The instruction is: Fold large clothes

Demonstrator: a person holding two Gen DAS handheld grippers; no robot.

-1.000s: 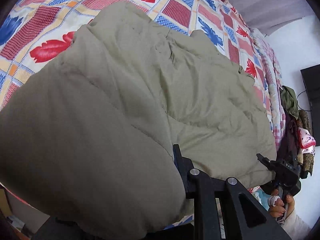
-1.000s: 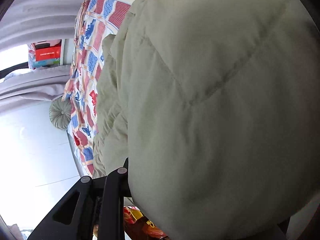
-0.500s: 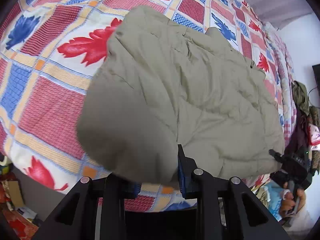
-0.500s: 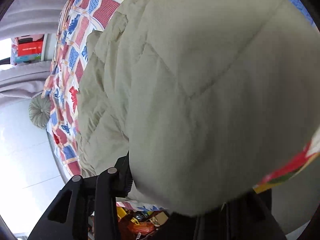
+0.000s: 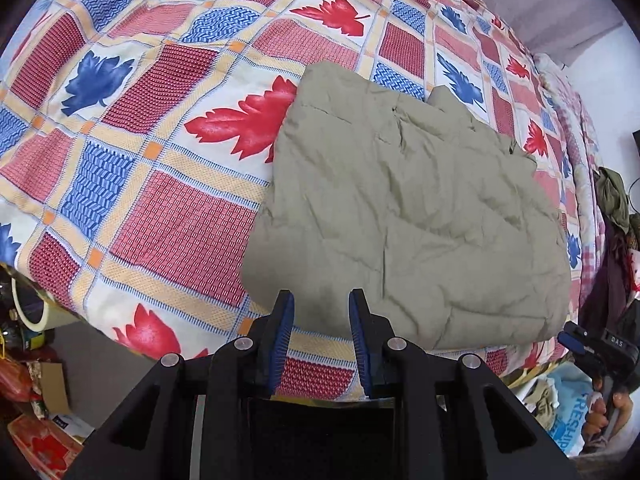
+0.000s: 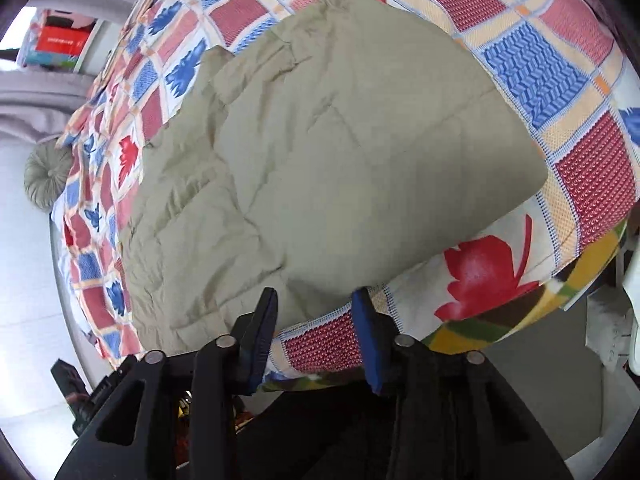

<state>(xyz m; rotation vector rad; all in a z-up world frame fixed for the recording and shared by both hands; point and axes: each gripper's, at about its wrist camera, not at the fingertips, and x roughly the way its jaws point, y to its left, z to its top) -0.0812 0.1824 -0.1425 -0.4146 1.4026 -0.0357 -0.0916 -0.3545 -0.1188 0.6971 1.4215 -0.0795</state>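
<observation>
Change: the olive quilted garment (image 5: 404,216), bunched right up against both lenses a moment ago, is now let go and laid on the bed, and both grippers are seen pulled up and back from it
Garment: a padded olive piece, folded over on itself, spread flat on the bedspread (image 5: 160,128) near the bed's front edge, with creases and quilting seams seen across the top layer
Bedspread: a check of red and blue blocks with red and blue leaves, lying bare to the left of the garment in the left wrist view
Left gripper (image 5: 320,330): released, its blue-padded jaws parted and nothing held between them; it is hung just above the garment's near left corner, clear of the cloth
Right gripper (image 6: 314,320): jaws apart and seen drawing together, no cloth pinched; the garment's near edge is framed behind the gap, not touched
Right hand (image 5: 604,408): glimpsed at the far right of the left wrist view, wrapped round its gripper's handle beside the bed's corner
Surroundings: a round green cushion (image 6: 46,176) is seen past the bed's far side, a heap of clothes (image 5: 616,216) at the right of the bed, clutter on the floor (image 5: 36,392) below the near edge
</observation>
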